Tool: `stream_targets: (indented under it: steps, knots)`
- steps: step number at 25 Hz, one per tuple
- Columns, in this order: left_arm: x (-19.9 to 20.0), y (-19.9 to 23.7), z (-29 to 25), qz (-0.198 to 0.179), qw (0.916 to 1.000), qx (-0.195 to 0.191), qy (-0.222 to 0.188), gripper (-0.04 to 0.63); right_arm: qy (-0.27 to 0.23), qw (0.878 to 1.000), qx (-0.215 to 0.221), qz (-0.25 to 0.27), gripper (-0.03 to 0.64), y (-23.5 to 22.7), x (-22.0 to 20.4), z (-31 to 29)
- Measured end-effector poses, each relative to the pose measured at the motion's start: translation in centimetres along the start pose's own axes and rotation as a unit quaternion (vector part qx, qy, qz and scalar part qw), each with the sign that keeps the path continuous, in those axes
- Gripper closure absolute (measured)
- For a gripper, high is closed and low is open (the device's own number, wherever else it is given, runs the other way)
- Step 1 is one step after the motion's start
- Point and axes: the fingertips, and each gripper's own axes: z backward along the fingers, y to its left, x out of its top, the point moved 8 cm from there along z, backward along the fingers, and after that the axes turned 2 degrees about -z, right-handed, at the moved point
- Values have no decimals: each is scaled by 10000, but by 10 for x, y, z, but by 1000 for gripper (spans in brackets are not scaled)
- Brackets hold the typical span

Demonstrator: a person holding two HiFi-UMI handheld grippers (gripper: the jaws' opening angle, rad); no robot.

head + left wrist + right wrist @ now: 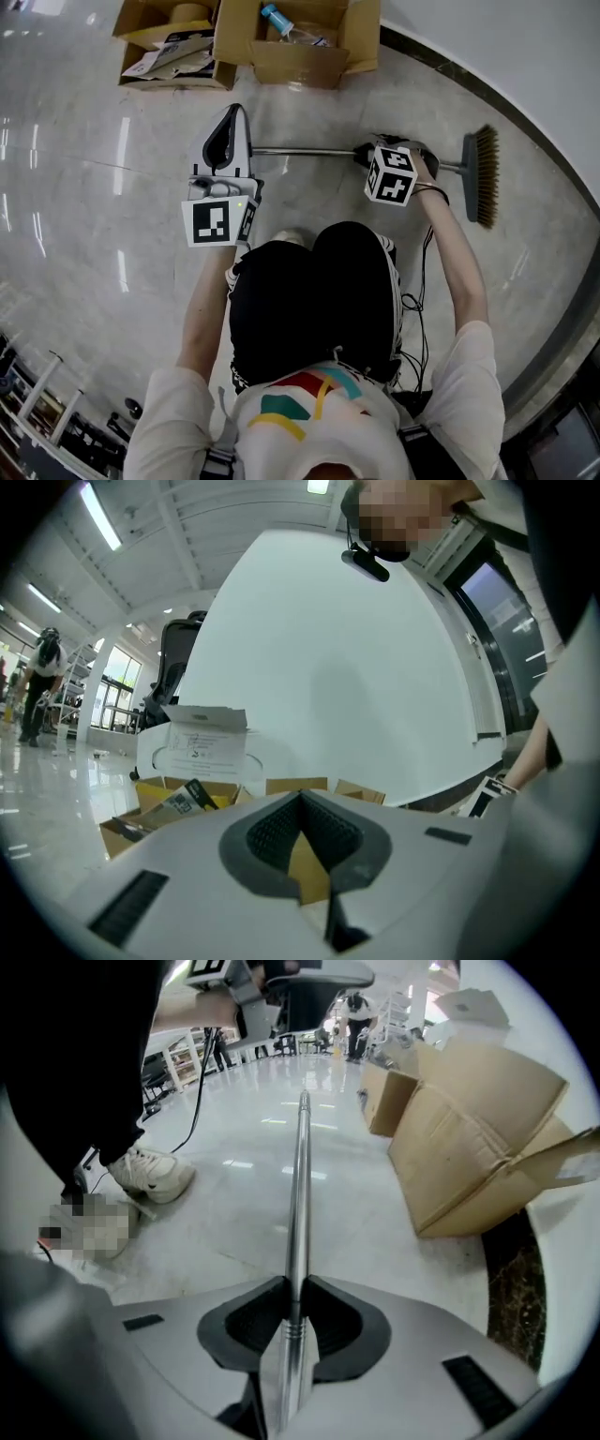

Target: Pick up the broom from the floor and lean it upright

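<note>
- Broom (305,151): lies flat on the pale glossy floor (84,187), across the upper middle of the head view. The metal handle runs left and the brush head (484,176) sits at the right, near the dark border strip (525,141).
- Right gripper (373,153): points steeply down with its jaws closed on the handle close to the brush end. In the right gripper view the pads press the tube from both sides (289,1309).
- Left gripper (231,127): held level above the handle's free end, jaws together at the tips, nothing between them (302,832).
- Step in hand: the grasp looks made, with the lift not yet begun.
- Next move, as judged: raise the handle end so the broom pivots over its brush, then carry it to the white wall (525,47). The left gripper is free to steady the long handle.
- Surroundings: two open cardboard boxes (295,42) at the top of the frame, and the person's shoes and a trailing cable just beside the handle.
- In the way: the boxes crowd the wall at upper centre. The wall at upper right looks freer.
</note>
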Motion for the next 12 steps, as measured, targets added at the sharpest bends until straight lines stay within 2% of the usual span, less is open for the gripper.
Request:
stream_targets:
  steps: [2, 5, 8, 10, 12]
  knots:
    - [22, -2, 3, -78, 10000, 20, 23, 551, -231, 9994, -205, -161, 528, -5, 6, 27]
    - [74, -3, -9, -272, 9992, -164, -246, 551, -627, 9946, -646, -511, 529, -19, 13, 79]
    - [136, -13, -35, -520, 9945, -513, -748, 551, -996, 9825, -1226, -986, 531, -39, 14, 136]
    - [173, -25, -48, -514, 9905, -670, -1088, 551, -1153, 9733, -1524, -1272, 532, -44, 11, 171]
    - [200, -38, -64, -456, 9879, -790, -1254, 551, -1299, 9617, -1860, -1539, 534, -51, 6, 205]
